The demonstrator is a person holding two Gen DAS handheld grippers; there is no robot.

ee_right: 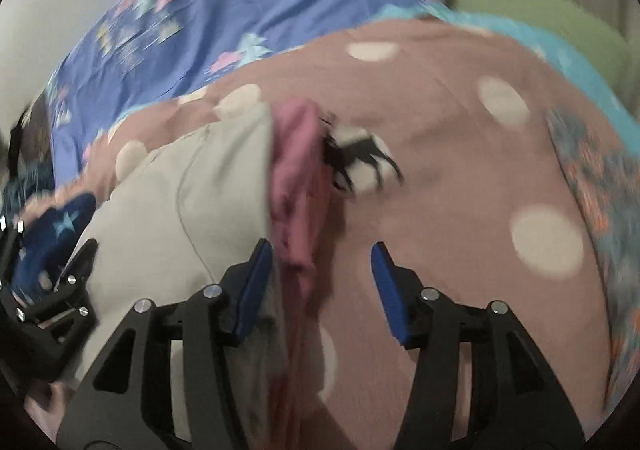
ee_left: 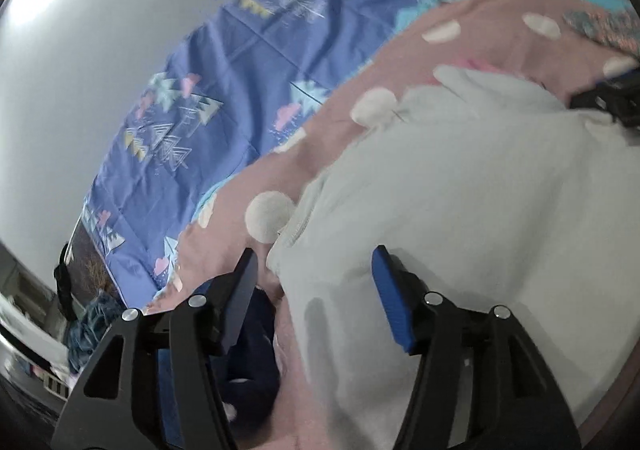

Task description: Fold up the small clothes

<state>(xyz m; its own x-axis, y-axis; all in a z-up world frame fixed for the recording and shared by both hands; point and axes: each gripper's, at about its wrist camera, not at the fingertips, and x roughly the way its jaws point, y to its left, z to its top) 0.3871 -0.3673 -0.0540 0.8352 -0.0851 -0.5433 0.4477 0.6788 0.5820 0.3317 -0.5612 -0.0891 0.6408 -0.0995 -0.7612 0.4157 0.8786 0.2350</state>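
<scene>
left wrist view: the left gripper (ee_left: pixel 312 274) points down at a pale grey garment (ee_left: pixel 460 190), soft and smooth, with a stitched seam along its near edge. its jaws stand apart; the garment's edge lies between them, but the blue pads do not press on it. the garment rests on a pink blanket (ee_left: pixel 320 146) with large cream dots, fleecy in look. beyond the blanket lies a blue sheet (ee_left: pixel 224 74) printed with small triangles and clouds, creased in straight fold lines. a white wall (ee_left: pixel 100 50) fills the upper left. a dark navy cloth (ee_left: pixel 256 362) shows below the left finger. part of the right gripper (ee_left: pixel 612 94) enters at the right edge, over the garment.

right wrist view: the right gripper (ee_right: pixel 322 274) has its jaws apart, with nothing clamped; the blanket and a crumpled pink cloth (ee_right: pixel 296 178) lie under the gap. only this view shows the pink cloth, which sits just beside the grey garment (ee_right: pixel 192 202), along its right edge. a white cloth with a black horse print (ee_right: pixel 364 158) lies next to it. a navy cloth with a pale star (ee_right: pixel 56 226) sits at the left, by the left gripper's black frame (ee_right: pixel 48 310). a green cushion (ee_right: pixel 540 14), a turquoise blanket edge (ee_right: pixel 560 50) and a floral cloth (ee_right: pixel 600 186) lie to the right. both views are blurred.
</scene>
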